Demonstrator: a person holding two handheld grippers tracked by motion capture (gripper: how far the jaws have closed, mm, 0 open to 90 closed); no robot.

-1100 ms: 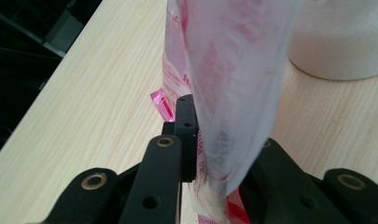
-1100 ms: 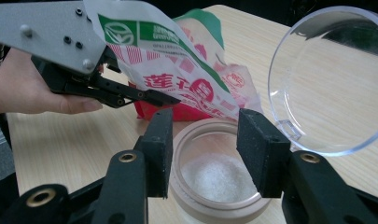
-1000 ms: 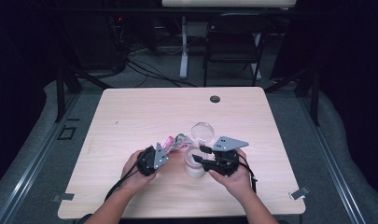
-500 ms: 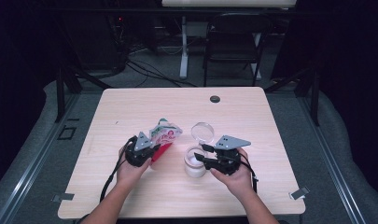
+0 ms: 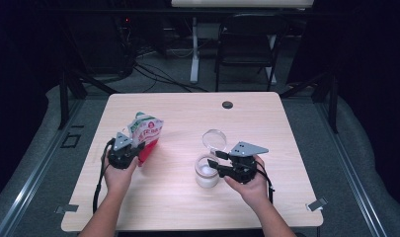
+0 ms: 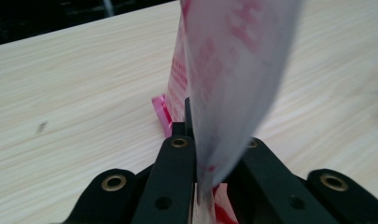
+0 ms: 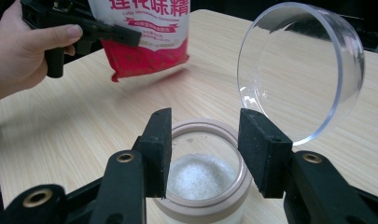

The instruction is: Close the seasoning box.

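A red and white pouch with printed characters is upright at the table's left, its lower edge close to the tabletop. My left gripper is shut on its side; in the left gripper view the black jaws pinch the pouch. A glass jar with white grains in it stands at centre right, its clear hinged lid flipped back. My right gripper holds the jar at the rim. In the right gripper view its pads press both sides of the jar, with the lid behind.
The light wooden table has a small black round cap near its far edge. A dark chair and cables sit on the floor beyond. The person's other hand with the left gripper and pouch appears far left in the right gripper view.
The left hand has carried the pouch left, away from the jar, and tipped it upright. The right gripper and jar have stayed put.
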